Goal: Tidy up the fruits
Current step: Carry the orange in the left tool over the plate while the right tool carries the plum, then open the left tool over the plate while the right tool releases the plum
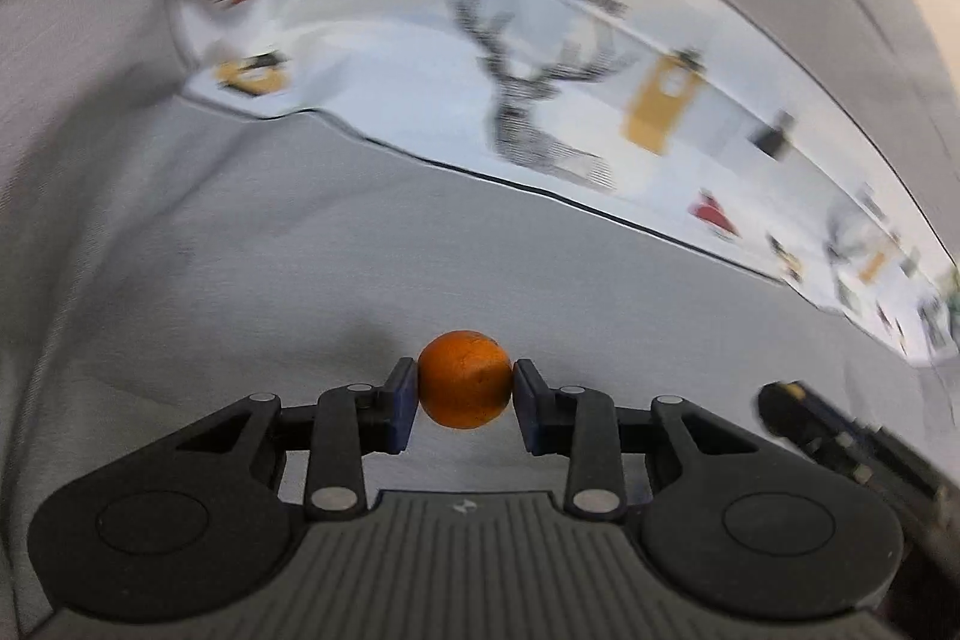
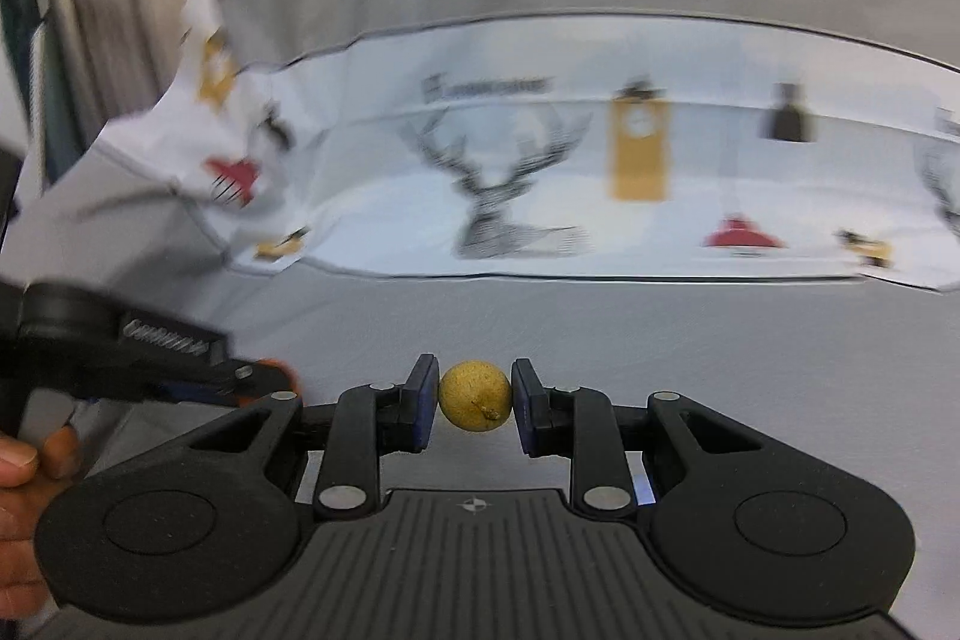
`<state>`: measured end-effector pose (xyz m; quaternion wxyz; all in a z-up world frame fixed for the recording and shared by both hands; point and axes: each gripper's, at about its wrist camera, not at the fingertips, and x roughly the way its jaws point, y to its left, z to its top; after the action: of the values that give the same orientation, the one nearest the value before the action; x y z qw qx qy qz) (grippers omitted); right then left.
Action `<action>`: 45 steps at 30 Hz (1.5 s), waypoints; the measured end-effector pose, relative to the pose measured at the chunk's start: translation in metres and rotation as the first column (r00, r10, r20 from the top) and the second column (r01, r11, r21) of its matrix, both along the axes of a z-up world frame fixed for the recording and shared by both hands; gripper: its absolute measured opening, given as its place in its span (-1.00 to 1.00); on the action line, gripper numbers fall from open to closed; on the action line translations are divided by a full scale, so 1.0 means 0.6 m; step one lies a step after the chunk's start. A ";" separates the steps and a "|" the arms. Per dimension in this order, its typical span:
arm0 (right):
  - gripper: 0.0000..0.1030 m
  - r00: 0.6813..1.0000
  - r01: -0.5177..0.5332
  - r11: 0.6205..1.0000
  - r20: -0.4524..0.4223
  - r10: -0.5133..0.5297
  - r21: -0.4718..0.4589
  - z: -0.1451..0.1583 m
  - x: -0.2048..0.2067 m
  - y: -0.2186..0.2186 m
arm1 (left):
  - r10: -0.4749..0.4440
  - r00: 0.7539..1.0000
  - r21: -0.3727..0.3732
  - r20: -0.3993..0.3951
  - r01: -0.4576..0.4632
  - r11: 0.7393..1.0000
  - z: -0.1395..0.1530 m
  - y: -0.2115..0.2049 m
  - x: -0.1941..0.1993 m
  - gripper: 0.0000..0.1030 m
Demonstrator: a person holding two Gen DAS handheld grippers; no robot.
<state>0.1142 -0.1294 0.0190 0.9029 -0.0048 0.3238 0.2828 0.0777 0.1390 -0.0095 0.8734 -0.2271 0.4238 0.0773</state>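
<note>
The left gripper (image 1: 465, 388) has its jaws closed on a small orange fruit (image 1: 465, 379), the pads pressing its sides at 9 and 3 o'clock, and the fruit hangs clear above the grey sheet (image 1: 300, 280) of what looks like a bed. The right gripper (image 2: 474, 397) likewise holds a smaller yellow fruit (image 2: 476, 395) between narrow jaws, its stem end facing the camera. In the right wrist view the left gripper shows at 9 o'clock, with the person's hand (image 2: 24, 466) at the lower left edge; in the left wrist view a dark part, probably of the right gripper, sits at 4 o'clock. A white printed cloth (image 1: 540, 58) with deer and lantern figures lies across the bed toward 12 o'clock. Both views are blurred, so I judge both fruits to be in carry. No bowl, tray or other fruit is in view, so where each should go cannot be told. To do this step well, keep both grips steady without squeezing harder, since round fruit can roll out of flat pads; keep the two grippers apart, as they are near each other; and lower each fruit until it rests before parting the jaws.
</note>
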 end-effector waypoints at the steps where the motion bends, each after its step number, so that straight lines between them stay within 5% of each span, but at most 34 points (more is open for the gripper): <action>1: -0.47 1.000 0.025 1.000 -0.009 -0.025 0.006 0.007 -0.002 -0.025 | -0.022 1.000 0.006 0.011 0.022 1.000 0.006 -0.014 -0.002 -0.27; 10: -0.47 0.971 0.201 0.979 -0.122 -0.205 -0.041 0.017 -0.043 -0.201 | -0.212 0.972 0.000 0.101 0.213 0.977 0.029 -0.173 -0.046 -0.27; 17: -0.47 0.958 0.087 0.991 -0.263 -0.112 -0.105 -0.019 -0.056 -0.198 | -0.404 0.911 0.143 0.088 0.390 0.910 0.004 -0.275 -0.045 -0.27; 25: -0.47 0.943 -0.084 0.975 -0.334 0.011 -0.206 -0.044 -0.064 -0.142 | -0.441 0.896 0.155 0.048 0.429 0.890 -0.031 -0.302 -0.014 -0.27; 45: -0.46 0.933 -0.112 0.970 -0.359 0.028 -0.216 -0.051 -0.058 -0.139 | -0.483 0.875 0.220 0.028 0.466 0.857 -0.040 -0.326 -0.016 -0.27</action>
<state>0.0793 -0.2129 -0.0117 0.8125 -0.0715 0.5111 0.2711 0.0678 -0.0566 -0.0336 0.9010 -0.0267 0.4198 -0.1061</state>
